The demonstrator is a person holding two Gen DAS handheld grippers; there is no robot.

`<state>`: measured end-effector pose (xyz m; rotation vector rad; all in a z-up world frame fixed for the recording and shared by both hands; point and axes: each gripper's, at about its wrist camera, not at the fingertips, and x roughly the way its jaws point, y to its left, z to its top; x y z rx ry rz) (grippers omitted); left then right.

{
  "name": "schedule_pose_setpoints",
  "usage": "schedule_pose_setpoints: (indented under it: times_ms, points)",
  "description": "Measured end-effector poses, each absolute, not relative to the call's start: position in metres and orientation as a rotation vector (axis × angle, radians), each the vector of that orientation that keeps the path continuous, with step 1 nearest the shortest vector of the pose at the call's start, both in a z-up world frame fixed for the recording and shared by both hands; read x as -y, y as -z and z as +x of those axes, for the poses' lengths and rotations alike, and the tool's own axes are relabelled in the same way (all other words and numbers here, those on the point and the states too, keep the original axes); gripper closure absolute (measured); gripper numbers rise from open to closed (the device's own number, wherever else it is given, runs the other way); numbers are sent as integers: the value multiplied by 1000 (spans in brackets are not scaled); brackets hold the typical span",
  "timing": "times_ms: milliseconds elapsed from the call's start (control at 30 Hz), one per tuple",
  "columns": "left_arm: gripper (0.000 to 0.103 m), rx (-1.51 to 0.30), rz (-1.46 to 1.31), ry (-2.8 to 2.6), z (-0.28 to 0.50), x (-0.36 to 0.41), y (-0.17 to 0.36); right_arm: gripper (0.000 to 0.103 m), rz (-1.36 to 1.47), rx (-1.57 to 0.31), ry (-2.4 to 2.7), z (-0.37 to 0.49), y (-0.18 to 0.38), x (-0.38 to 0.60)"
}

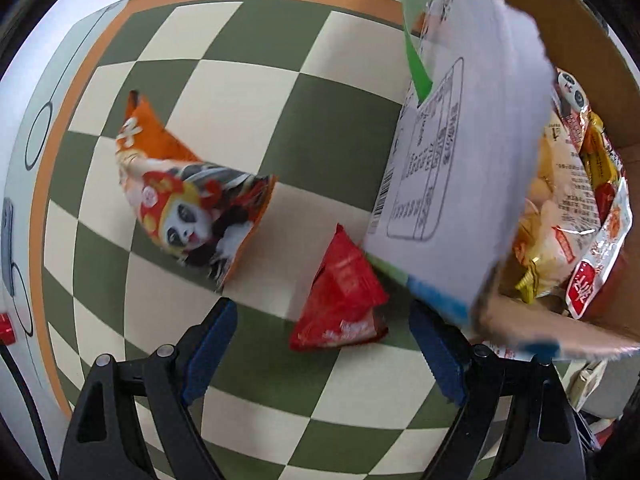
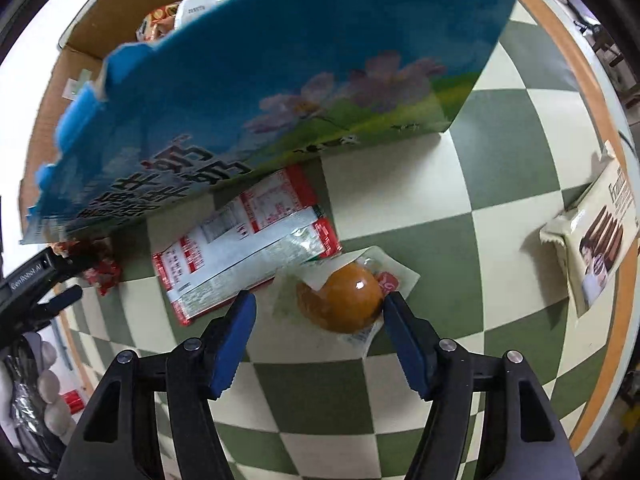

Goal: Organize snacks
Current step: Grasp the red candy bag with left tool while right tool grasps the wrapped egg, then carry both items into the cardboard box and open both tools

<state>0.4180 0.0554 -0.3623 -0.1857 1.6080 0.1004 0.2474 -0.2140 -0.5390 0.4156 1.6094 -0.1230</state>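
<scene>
In the left wrist view my left gripper (image 1: pixel 322 344) is open, with a small red snack packet (image 1: pixel 340 300) on the checked cloth between its fingers. An orange panda snack bag (image 1: pixel 188 200) lies further left. The cardboard box (image 1: pixel 568 60) at right holds several snack packs (image 1: pixel 572 208). In the right wrist view my right gripper (image 2: pixel 320 332) is open around a clear pack with an orange round snack (image 2: pixel 340 300); the right finger touches the pack. A red-and-white packet (image 2: pixel 248 240) lies beside it, under the box's blue flap (image 2: pixel 280 80).
A beige wafer pack (image 2: pixel 592 240) lies at the right edge of the table. The checked green and cream cloth (image 2: pixel 500 184) covers the table. The left gripper (image 2: pixel 36 288) shows at the left of the right wrist view.
</scene>
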Motion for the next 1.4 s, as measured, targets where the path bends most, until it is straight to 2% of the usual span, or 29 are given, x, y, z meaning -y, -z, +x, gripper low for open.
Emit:
schedule_pose_setpoints:
  times_ms: [33, 100, 133, 200, 233, 267, 333, 400, 467, 767, 1000, 1267, 1400]
  points:
    - [16, -1605, -174, -102, 418, -54, 364, 34, 407, -1613, 125, 249, 541, 214]
    - [35, -1611, -148, -95, 418, -50, 368, 34, 396, -1622, 134, 251, 544, 213]
    - [49, -1619, -148, -92, 417, -49, 370, 35, 388, -1632, 134, 251, 546, 212]
    - [56, -1614, -156, -82, 413, -47, 372, 35, 384, -1632, 139, 250, 548, 212]
    - [63, -1607, -146, -83, 413, -45, 370, 35, 379, -1629, 140, 250, 548, 211]
    - [64, -1605, -138, -82, 411, -44, 370, 35, 371, -1628, 139, 251, 548, 210]
    - [65, -1601, -125, -88, 407, -42, 368, 37, 364, -1613, 141, 251, 547, 209]
    - [65, -1598, -122, -88, 402, -41, 365, 46, 356, -1593, 147, 249, 545, 207]
    - [65, -1591, -112, -90, 390, -40, 361, 47, 361, -1581, 129, 247, 543, 207]
    - [65, -1576, -94, -11, 327, -9, 328, 49, 417, -1563, 103, 220, 530, 211]
    - [65, -1518, -121, 117, 290, 19, 267, 49, 449, -1522, 23, 196, 489, 200]
    - [65, -1399, -134, 227, 377, 24, 185, 49, 529, -1382, -75, 230, 400, 214]
    - [65, -1382, -125, 246, 433, 39, 173, 49, 522, -1319, -83, 270, 369, 232]
